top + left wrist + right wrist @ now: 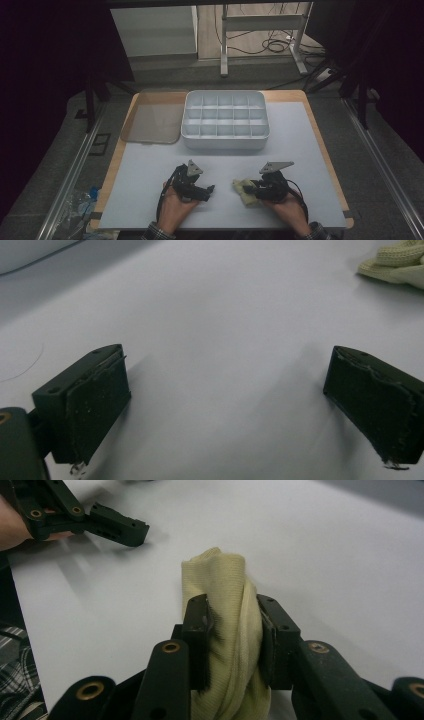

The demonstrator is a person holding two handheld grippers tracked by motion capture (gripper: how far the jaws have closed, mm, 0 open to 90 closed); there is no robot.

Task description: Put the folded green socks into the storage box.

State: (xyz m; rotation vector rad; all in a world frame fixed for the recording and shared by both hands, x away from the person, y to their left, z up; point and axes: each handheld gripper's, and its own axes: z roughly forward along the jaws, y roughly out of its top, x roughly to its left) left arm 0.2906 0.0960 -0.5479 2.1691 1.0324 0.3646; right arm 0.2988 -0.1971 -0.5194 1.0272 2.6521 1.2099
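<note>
1. With the right tool [234, 630] clamped on a pale yellow knitted cloth [225, 595], I read the step as the grasp just made; the cloth sits bunched between the pads, low on the near right part of the surface.
2. Left tool [227, 400] stands wide, nothing between its pads, resting low over the bare sheet, cloth [397, 262] well off to its far right.
3. Next move, my guess: lift the cloth clear and carry it to the white plastic tray with many compartments [225, 142] at the far middle; needs a firm hold so the bunched knit doesn't slip, and a clear path over the tray wall.
4. Left tool [192, 186] could help spread or fold; can't tell which.
5. Surface [150, 175]: pale grey sheet on a wooden-edged top; a clear brownish flat lid [151, 123] lies just left of the tray.
6. Room: dim, dark curtains at both sides, a metal frame [262, 30] and cables on the floor behind.
</note>
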